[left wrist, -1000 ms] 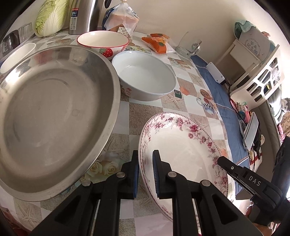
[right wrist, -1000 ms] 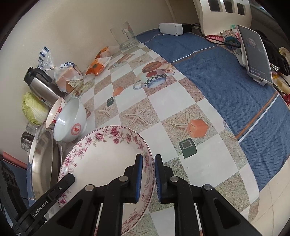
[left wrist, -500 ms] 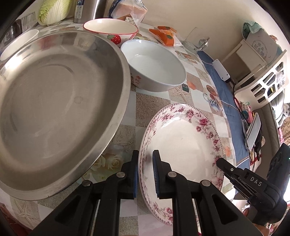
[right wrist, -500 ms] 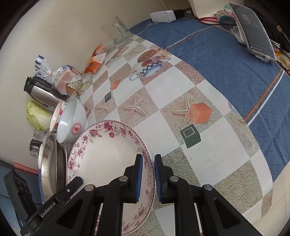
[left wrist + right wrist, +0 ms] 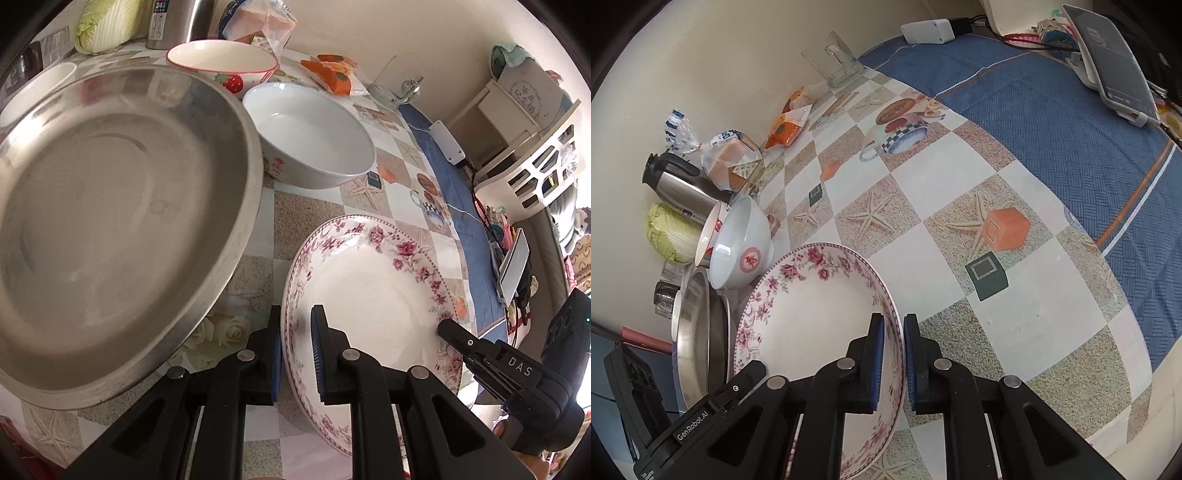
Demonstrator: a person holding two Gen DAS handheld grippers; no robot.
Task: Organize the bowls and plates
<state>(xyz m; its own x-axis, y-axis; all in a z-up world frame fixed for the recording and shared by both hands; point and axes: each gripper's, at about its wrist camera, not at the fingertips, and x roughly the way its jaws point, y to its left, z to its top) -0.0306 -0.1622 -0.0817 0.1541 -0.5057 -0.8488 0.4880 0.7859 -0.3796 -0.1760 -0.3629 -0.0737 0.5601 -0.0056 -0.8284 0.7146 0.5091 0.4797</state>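
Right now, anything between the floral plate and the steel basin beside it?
Nothing visible. Both grippers, left and right, clamp opposite rims of the floral plate. Only bare tablecloth lies between it and the steel basin; the white bowl sits farther back.

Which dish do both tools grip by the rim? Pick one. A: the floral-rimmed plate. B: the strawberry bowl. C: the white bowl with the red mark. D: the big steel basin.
A: the left tool and the right tool each pinch opposite sides of the rim of the floral-rimmed plate.
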